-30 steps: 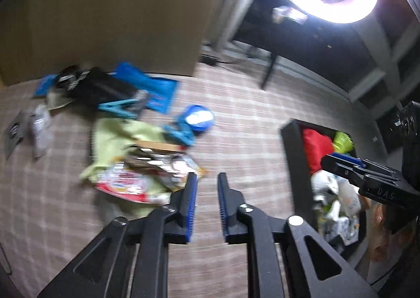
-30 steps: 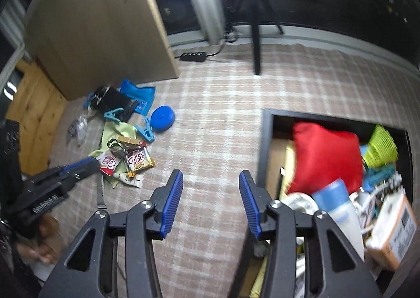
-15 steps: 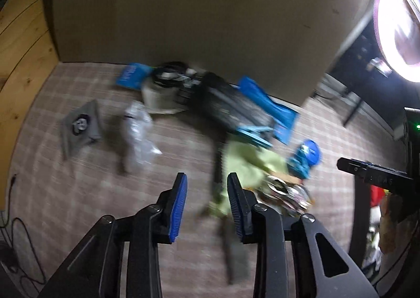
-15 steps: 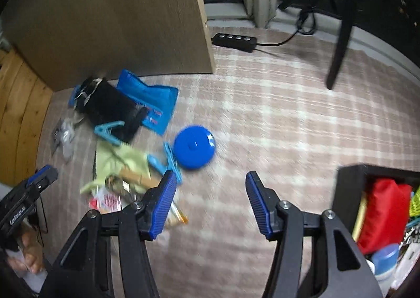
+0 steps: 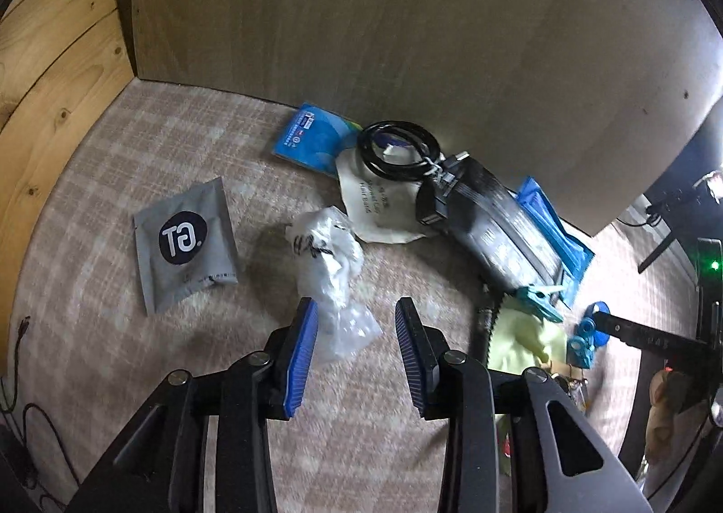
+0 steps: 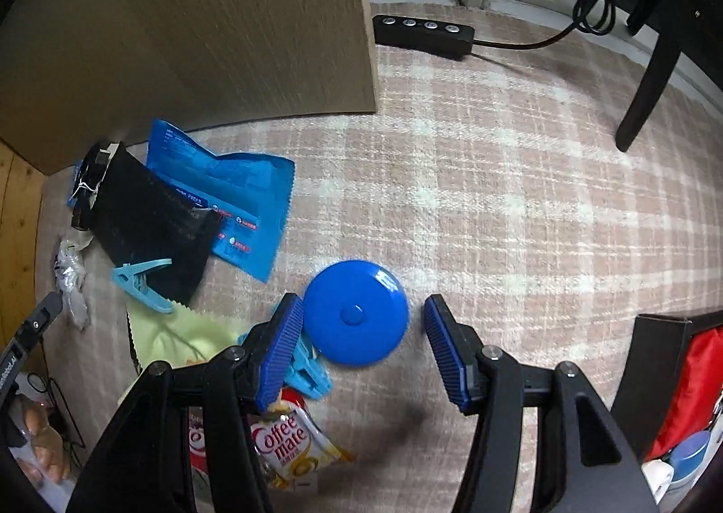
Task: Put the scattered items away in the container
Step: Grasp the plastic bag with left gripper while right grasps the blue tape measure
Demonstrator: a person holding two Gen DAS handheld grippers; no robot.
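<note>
A round blue plastic disc (image 6: 355,313) lies on the plaid carpet (image 6: 497,197), framed by the wide right tongs (image 6: 359,348); the left tongs (image 5: 354,352), half open, straddle a crinkled clear plastic bag (image 5: 332,273). The slick disc could skid from closing pads. The black container (image 6: 650,359) sits near, under a wooden panel (image 6: 203,25).

Our left gripper (image 5: 355,348) is matte black, with two angular fingers whose arms have triangular cut-outs. Each finger carries a blue ribbed pad (image 5: 302,357) on its inner face, and round silver screws (image 5: 258,359) sit at the joints of the linkage. Our right gripper (image 6: 359,348) is built the same: black frame, blue ribbed pads (image 6: 445,352), silver screw heads (image 6: 490,352). Seen from the left wrist camera, the right one's black body bears faint pale lettering and a small green light (image 5: 714,264).
</note>
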